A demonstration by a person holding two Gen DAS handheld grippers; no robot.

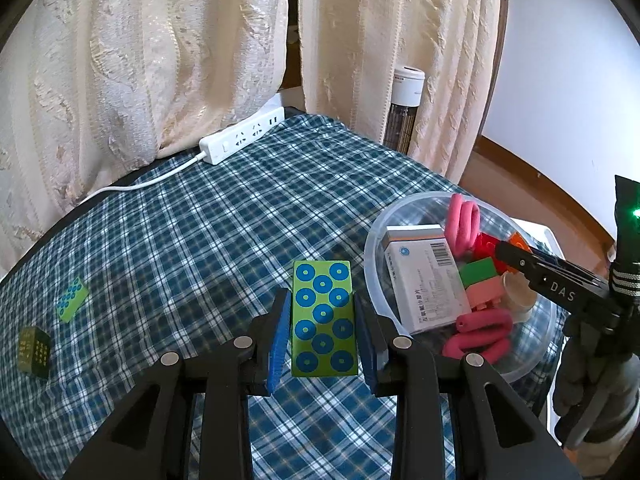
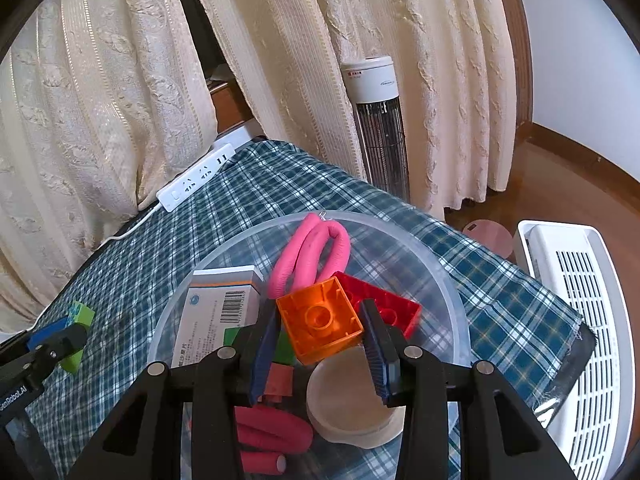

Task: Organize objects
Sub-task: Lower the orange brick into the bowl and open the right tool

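Over the bowl (image 2: 448,280), right gripper (image 2: 320,344) clamps orange brick (image 2: 320,326). Left gripper (image 1: 322,330) grips green block (image 1: 323,316); a skewed pinch could drop either outside

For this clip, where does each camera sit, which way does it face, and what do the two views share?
Left wrist: on the left hand-held gripper, looking along its fingers over the plaid tablecloth; they flank the green block with blue dots; the person's gloved hand shows at right.
Right wrist: on the right hand-held gripper, looking down into the clear bowl; its fingers grip the orange brick.
Shared: the bowl, medicine box, pink foam rollers, power strip and each other's gripper.
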